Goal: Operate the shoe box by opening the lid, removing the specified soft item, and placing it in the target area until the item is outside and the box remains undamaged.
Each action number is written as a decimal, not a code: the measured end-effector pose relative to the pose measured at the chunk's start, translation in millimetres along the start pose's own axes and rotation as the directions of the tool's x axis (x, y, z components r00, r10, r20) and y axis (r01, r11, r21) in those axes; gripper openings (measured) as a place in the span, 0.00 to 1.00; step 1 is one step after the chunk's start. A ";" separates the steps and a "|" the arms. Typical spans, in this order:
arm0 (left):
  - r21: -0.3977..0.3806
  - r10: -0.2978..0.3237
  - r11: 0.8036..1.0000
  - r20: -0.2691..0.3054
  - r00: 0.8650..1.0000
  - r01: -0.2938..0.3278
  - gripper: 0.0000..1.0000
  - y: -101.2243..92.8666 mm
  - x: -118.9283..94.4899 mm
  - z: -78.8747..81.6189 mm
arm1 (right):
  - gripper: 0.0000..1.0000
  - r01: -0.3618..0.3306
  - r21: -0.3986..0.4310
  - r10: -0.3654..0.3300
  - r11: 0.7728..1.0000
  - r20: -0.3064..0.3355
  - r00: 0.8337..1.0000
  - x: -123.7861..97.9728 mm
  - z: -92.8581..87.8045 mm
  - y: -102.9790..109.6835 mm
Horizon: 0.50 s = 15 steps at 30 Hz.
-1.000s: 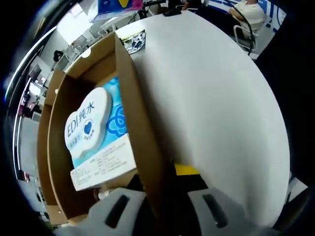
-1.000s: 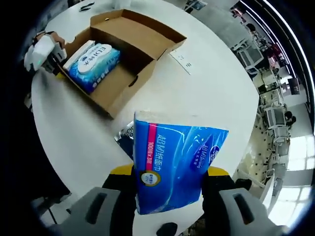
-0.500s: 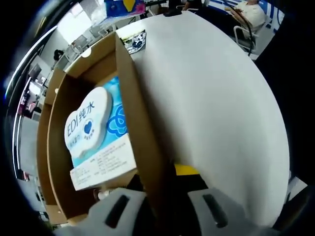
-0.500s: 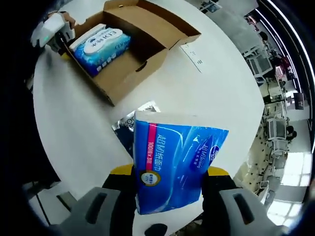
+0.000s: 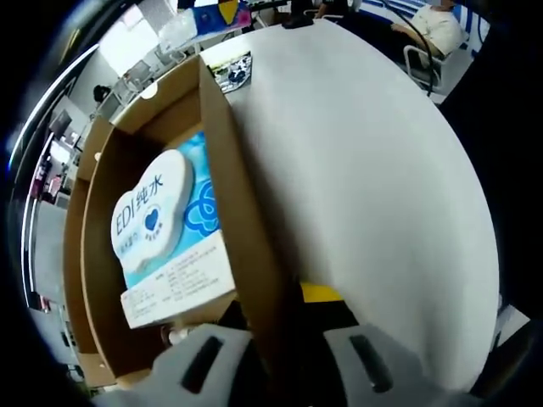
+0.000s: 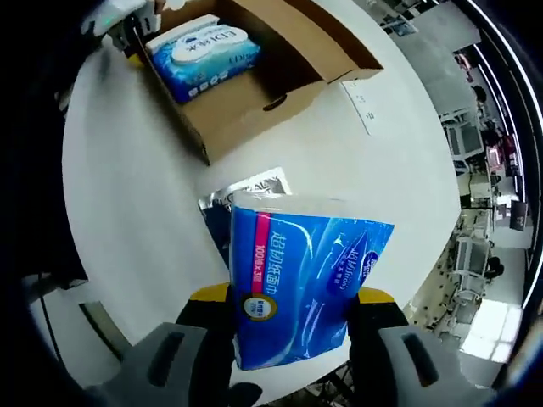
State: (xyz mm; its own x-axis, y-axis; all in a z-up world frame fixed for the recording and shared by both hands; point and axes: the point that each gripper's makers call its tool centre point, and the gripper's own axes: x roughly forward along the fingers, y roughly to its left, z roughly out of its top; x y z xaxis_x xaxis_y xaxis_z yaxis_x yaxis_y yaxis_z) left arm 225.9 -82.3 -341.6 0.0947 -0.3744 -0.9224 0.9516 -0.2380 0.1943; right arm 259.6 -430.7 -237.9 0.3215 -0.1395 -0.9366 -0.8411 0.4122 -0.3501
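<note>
One blue tissue pack [image 6: 301,284] clamped in right gripper [image 6: 288,339] fingers [image 6: 212,326]

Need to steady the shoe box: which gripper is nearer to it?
Left. The left gripper has its jaws astride the shoe box wall; the right gripper holds the blue tissue pack apart from it.

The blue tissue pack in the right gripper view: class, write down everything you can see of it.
The blue tissue pack is a soft pack in glossy blue plastic wrap with white swirls, a pink side stripe, white Chinese print and a round gold-rimmed seal near its bottom. It stands upright between the jaws of the right tool, which is shut on it, and it is held above the white table, outside the open cardboard shoe box. A silvery packet lies on the table behind it.
</note>
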 end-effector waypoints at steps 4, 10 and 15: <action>-0.001 -0.001 1.000 0.001 1.000 0.001 0.07 -0.2 0.1 0.1 | 0.52 0.001 -0.008 -0.001 1.000 -0.003 1.000 5.1 -1.1 2.4; -0.002 -0.001 1.000 0.002 1.000 0.001 0.07 -0.5 0.0 0.2 | 0.53 0.003 -0.057 -0.003 0.998 -0.011 1.000 8.0 -0.7 4.3; -0.003 -0.003 1.000 0.004 1.000 0.003 0.07 -0.7 -0.2 0.2 | 0.53 0.010 -0.091 -0.012 0.996 -0.022 1.000 11.7 0.0 3.8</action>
State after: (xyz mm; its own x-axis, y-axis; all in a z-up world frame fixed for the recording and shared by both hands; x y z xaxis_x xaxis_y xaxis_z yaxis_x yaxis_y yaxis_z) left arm 225.1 -82.2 -341.5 0.0909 -0.3774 -0.9216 0.9528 -0.2363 0.1908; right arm 260.1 -430.8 -250.2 0.3219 -0.1644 -0.9324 -0.8740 0.3270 -0.3593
